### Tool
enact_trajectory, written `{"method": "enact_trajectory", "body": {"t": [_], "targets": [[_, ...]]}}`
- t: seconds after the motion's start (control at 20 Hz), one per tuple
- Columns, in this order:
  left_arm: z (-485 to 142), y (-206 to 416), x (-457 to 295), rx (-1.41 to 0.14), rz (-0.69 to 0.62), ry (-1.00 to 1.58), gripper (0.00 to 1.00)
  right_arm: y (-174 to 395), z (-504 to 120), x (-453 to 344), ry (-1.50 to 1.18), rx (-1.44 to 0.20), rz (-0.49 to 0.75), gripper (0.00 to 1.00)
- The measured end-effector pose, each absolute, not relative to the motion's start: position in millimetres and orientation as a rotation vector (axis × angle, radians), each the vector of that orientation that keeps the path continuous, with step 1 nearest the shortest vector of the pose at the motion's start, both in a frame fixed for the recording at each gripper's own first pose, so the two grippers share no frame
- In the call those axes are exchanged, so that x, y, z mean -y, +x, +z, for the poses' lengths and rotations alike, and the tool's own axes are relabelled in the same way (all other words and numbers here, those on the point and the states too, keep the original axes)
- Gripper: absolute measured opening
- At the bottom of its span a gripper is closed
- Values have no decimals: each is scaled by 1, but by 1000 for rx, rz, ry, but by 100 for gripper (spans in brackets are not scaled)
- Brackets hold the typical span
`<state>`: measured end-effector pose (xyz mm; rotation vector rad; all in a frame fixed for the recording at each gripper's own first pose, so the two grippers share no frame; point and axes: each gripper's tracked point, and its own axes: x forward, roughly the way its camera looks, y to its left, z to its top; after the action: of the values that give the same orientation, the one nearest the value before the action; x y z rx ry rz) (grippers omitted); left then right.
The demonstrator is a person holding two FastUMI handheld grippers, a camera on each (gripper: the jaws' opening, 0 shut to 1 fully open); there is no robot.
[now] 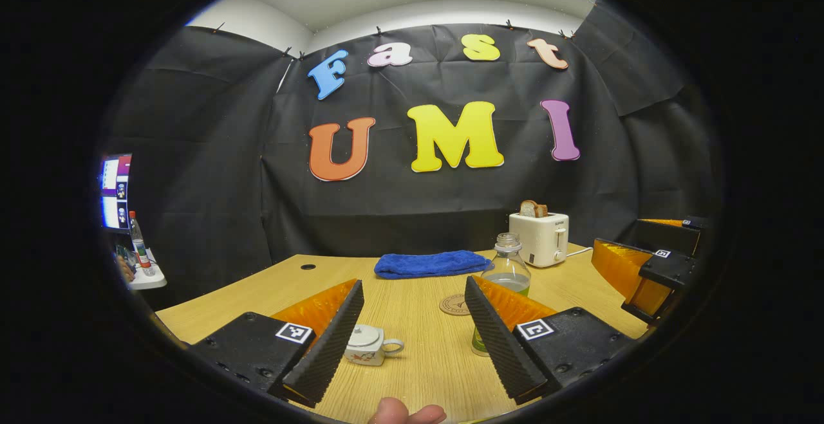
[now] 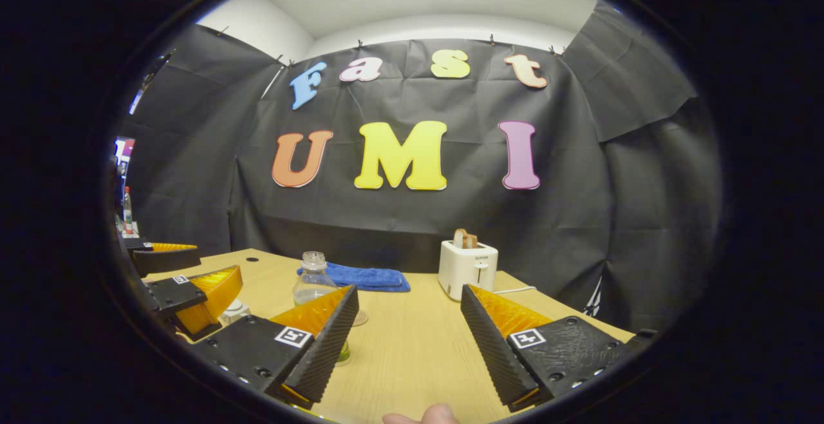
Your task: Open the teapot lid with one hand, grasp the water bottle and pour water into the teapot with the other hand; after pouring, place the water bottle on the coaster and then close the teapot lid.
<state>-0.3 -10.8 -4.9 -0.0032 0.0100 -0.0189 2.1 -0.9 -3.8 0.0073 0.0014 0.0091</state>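
Teapot (image 1: 365,345) is sitting low in the left gripper view, small and white with its lid still on and the handle pointing right, partly tucked behind the left finger of the left tool (image 1: 412,340). That tool is hanging over the surface (image 1: 418,372) with its fingers spread wide apart, gripping nothing and touching nothing. A fingertip (image 1: 405,413) is poking in at the bottom edge of the frame.

Water bottle (image 1: 507,269) is standing upright right of centre, clear, cap off, partly filled, with its lower part hiding behind the right finger. The round coaster (image 1: 456,304) is lying just left of it, flat on the wood.

In the right gripper view the right tool (image 2: 409,347) is also gaping wide open, holding nothing, hovering above bare surface. The bottle is showing left of centre there, behind the left finger.

Further back, a blue towel (image 1: 431,264) is lying folded and a white toaster (image 1: 539,239) with bread in it is standing right of centre.
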Motion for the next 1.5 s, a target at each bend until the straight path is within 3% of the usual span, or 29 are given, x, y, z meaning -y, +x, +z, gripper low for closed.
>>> {"method": "enact_trajectory", "body": {"t": [0.5, 0.95, 1.5], "targets": [[-34, -6, -11, -65, 18, -23, 99, 7, -32, 12, 42, -56, 20, 95], [-73, 29, -46, -166, 62, -1, 98, 13, -43, 29, 39, -85, -13, 95], [-110, 59, -56, -273, 60, -12, 60, 23, -55, 33, 29, -120, -25, 95]]}}
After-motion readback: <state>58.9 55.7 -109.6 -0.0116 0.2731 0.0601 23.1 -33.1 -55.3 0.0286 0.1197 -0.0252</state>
